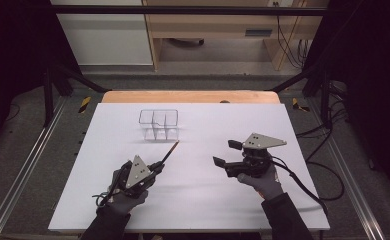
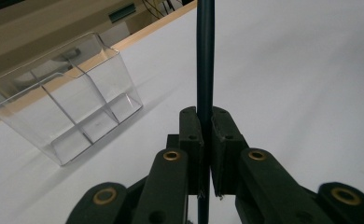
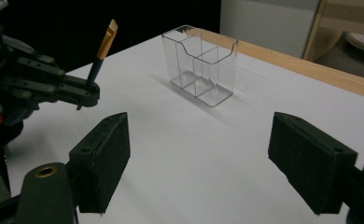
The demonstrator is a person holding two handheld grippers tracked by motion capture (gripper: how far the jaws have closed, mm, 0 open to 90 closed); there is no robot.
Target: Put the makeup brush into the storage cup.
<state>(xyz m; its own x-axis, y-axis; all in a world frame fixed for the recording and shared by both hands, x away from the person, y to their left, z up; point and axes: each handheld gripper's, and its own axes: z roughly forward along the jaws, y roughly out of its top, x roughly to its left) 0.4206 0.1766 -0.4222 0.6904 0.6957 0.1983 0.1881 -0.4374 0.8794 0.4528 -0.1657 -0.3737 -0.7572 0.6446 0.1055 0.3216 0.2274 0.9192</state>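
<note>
My left gripper (image 1: 157,166) is shut on a thin dark-handled brush (image 1: 169,154) whose tan tip points up and away toward a clear plastic organizer (image 1: 158,125). In the left gripper view the jaws (image 2: 207,125) clamp the dark shaft (image 2: 205,56), and the organizer (image 2: 63,102), divided into compartments, stands to the left. My right gripper (image 1: 226,153) rests open on the right of the white board with nothing between its pads (image 3: 103,158). The right gripper view also shows the left gripper (image 3: 84,93), the brush (image 3: 103,46) and the organizer (image 3: 201,65).
A white board (image 1: 193,200) covers the table, with a wooden edge (image 1: 190,96) along its far side. Black frame rails and cables run on the floor at both sides. Bare board lies between the grippers and the organizer.
</note>
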